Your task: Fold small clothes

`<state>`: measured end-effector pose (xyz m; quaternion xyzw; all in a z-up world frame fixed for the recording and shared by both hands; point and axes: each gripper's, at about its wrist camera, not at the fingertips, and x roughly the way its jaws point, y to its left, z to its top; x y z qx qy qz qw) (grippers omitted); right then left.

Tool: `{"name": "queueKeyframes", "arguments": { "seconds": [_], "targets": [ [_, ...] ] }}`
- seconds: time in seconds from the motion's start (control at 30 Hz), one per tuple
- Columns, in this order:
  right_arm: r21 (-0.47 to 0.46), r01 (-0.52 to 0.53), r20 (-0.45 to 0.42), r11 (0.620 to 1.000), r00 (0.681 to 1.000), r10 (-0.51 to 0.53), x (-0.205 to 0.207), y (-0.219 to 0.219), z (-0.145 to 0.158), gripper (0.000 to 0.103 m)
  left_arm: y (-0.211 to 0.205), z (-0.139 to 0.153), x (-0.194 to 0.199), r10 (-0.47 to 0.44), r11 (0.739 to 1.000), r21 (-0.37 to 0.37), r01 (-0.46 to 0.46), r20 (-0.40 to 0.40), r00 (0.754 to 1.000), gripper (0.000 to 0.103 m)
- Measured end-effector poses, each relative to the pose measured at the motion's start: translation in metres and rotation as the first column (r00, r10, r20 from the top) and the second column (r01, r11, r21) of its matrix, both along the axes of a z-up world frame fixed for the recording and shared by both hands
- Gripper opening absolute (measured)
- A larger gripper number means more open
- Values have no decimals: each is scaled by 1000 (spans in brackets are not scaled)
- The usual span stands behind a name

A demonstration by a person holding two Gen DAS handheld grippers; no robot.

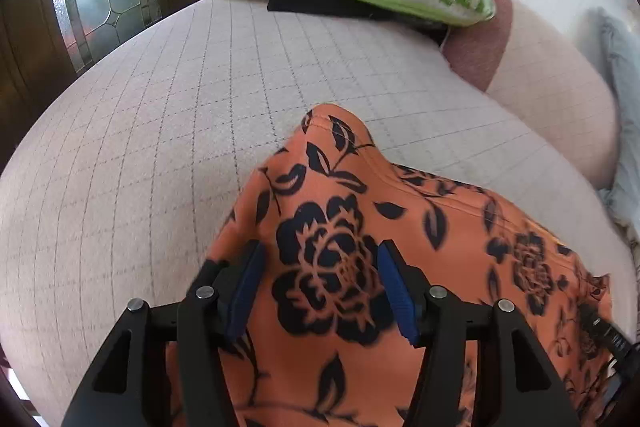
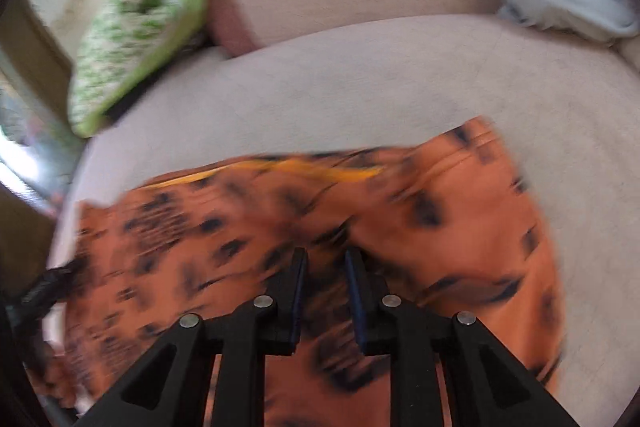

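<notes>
Orange garment [image 1: 360, 227] with black roses lies rumpled on bed [image 1: 160, 127].

I see one small garment [image 1: 336, 267]: orange cloth printed with black roses and leaves. It lies crumpled on the pale quilted bed cover [image 1: 160, 115], one hemmed corner humped up into a peak. From the right wrist it [image 2: 440, 211] blurs, a yellow strip showing along its far edge.

Left gripper [image 1: 320, 285] and right gripper [image 2: 326, 293]: matte black angular finger frames with triangular cutouts. Blue pads [image 1: 394, 293] line the inner faces. Round silver pivot screws [image 1: 437, 291] on top.
</notes>
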<state>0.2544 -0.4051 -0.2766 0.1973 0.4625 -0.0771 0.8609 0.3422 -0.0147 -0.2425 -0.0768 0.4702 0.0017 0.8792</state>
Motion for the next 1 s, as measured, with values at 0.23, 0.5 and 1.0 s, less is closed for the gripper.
{"name": "queueKeyframes", "arguments": {
  "seconds": [0.23, 0.5, 1.0],
  "targets": [
    [63, 133, 43, 989, 990, -136, 14, -57, -10, 18, 5, -9, 24, -1, 1000, 31, 1, 15, 1000, 60],
    [200, 228, 135, 953, 957, -257, -16, -84, 26, 22, 15, -7, 18, -5, 1000, 22, 4, 46, 999, 60],
    [117, 78, 11, 990, 997, -80, -9, -34, -7, 21, 35, -14, 4, 63, 998, -2, -63, -9, 998, 70]
  ]
}}
